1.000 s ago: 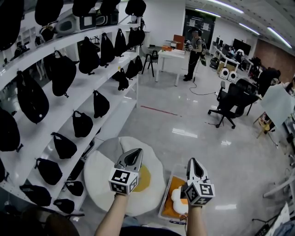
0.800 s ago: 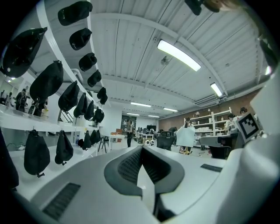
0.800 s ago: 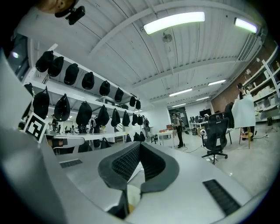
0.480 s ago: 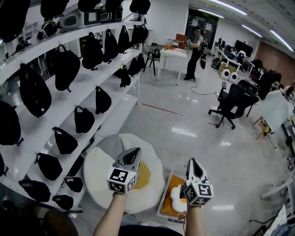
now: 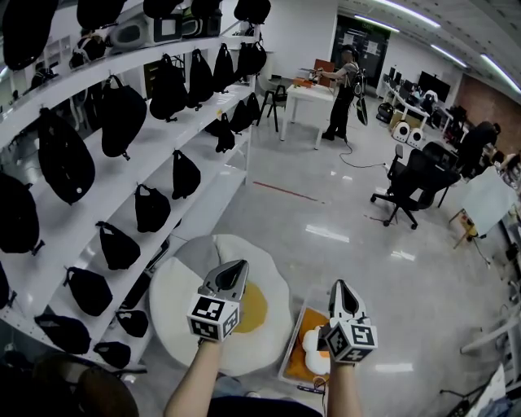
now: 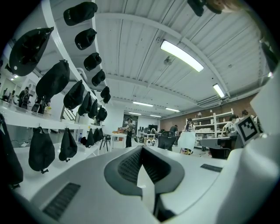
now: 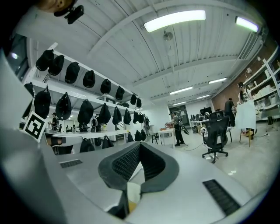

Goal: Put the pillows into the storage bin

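My left gripper (image 5: 237, 269) and right gripper (image 5: 339, 287) were both pressed shut, empty. Below the left one, the pillow (image 5: 177, 300) looked soft and light; I'd pinch its floppy edge.

Open-plan lab or office-type workspace, not a home. Long white wall shelves (image 5: 98, 213) run in tiers down the left side, lined with many near-identical black bags (image 5: 122, 114). The glossy pale floor (image 5: 326, 204) has a red tape line (image 5: 281, 192) on it. Strip lights (image 5: 370, 23) hang on a white ceiling. At the back a person (image 5: 346, 85) stands at a white worktop (image 5: 313, 96). A black swivel office chair (image 5: 411, 183) sits out on the open floor, with desks and monitors (image 5: 425, 81) behind it on the right. Brown brick-look wall (image 5: 488, 98) far right. The left gripper view shows open storage racks (image 6: 212, 124) at the far end.
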A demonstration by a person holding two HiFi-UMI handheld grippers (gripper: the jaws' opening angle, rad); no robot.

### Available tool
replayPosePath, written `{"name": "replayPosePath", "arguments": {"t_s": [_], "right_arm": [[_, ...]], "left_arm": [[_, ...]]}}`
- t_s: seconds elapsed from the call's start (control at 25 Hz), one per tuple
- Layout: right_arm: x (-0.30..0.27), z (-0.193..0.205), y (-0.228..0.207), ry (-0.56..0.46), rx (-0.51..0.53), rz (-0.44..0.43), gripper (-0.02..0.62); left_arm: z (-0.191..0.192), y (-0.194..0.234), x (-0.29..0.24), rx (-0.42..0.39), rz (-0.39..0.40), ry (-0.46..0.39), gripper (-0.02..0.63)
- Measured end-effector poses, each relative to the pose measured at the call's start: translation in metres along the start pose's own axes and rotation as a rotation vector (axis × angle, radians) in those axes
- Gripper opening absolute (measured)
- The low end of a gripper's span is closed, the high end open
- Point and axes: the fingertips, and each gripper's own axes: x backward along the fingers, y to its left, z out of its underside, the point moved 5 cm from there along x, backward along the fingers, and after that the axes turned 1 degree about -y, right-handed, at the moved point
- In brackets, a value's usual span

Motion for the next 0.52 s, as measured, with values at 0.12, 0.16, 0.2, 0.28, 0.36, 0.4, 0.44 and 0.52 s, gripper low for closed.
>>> {"name": "replayPosePath", "arguments": {"t_s": [0.12, 0.16, 0.2, 0.28, 0.36, 0.4, 0.44, 0.52], "right_arm": [[-0.0008, 0.0004, 0.0013, 0.004, -0.004, -0.003, 0.0], [-0.001, 0.0007, 0.0018, 0.006, -0.002, -0.004, 0.0], [-0.0011, 0.0012, 0.0023, 0.007, -0.001, -0.006, 0.0], [-0.0012, 0.0026, 0.0035, 0.008, -0.001, -0.008, 0.0], [-0.0014, 0.0039, 0.0048, 0.009, -0.002, -0.008, 0.0], [-0.0015, 0.0039, 0.0058, 0.008, -0.004, -0.009, 0.0], [-0.0017, 0.0034, 0.0071, 0.007, -0.006, -0.01, 0.0], [-0.0021, 0.0017, 0.0098, 0.003, -0.013, -0.014, 0.0]], "left_arm": [[0.0005, 0.0014, 0.0013, 0.004, -0.001, 0.003, 0.021], [0.0011, 0.0017, 0.0019, 0.005, -0.002, 0.005, 0.021], [0.0018, 0.002, 0.0026, 0.006, -0.002, 0.007, 0.02], [0.0035, 0.0027, 0.0043, 0.01, -0.003, 0.008, 0.021], [0.0044, 0.0036, 0.0062, 0.01, -0.003, 0.007, 0.021], [0.0045, 0.004, 0.0072, 0.009, -0.004, 0.007, 0.021], [0.0045, 0.0045, 0.008, 0.008, -0.004, 0.007, 0.021], [0.0042, 0.0051, 0.0096, 0.007, -0.005, 0.007, 0.02]]}}
